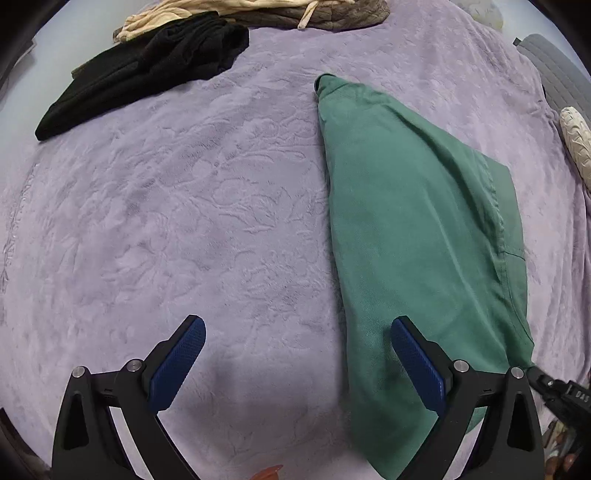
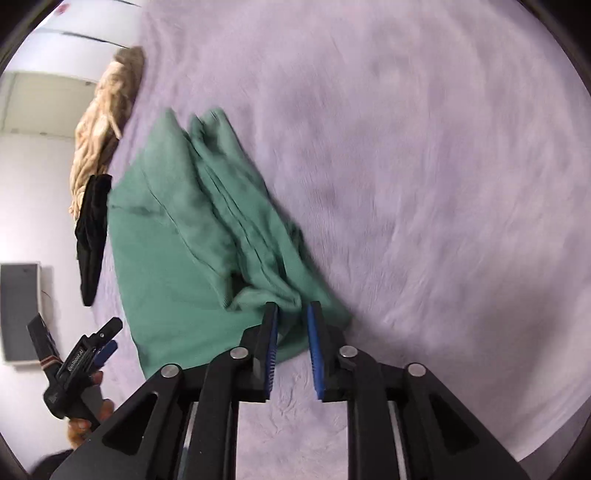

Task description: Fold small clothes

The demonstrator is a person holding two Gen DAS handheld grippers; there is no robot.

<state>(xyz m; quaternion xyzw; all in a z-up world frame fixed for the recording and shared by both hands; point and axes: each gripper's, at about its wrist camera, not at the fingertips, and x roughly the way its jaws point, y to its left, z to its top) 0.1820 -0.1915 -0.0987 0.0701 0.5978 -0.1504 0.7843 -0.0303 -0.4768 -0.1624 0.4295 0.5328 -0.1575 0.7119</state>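
A green garment [image 1: 417, 229] lies folded lengthwise on the purple blanket [image 1: 184, 206], running from far centre to near right. My left gripper [image 1: 297, 332] is open above the blanket, its right finger over the garment's near end. In the right wrist view the green garment [image 2: 192, 240] is bunched, and my right gripper [image 2: 292, 314] has its jaws narrowly apart around a fold of its near corner. The left gripper [image 2: 107, 339] shows at lower left there. The right gripper's tip [image 1: 546, 384] shows at the garment's near right corner in the left wrist view.
A black garment [image 1: 147, 70] and a beige and brown pile [image 1: 258, 11] lie at the far left of the blanket. They also show in the right wrist view: the black garment [image 2: 92, 236] and the beige pile [image 2: 103, 125]. A grey cushion [image 1: 557, 74] is at far right.
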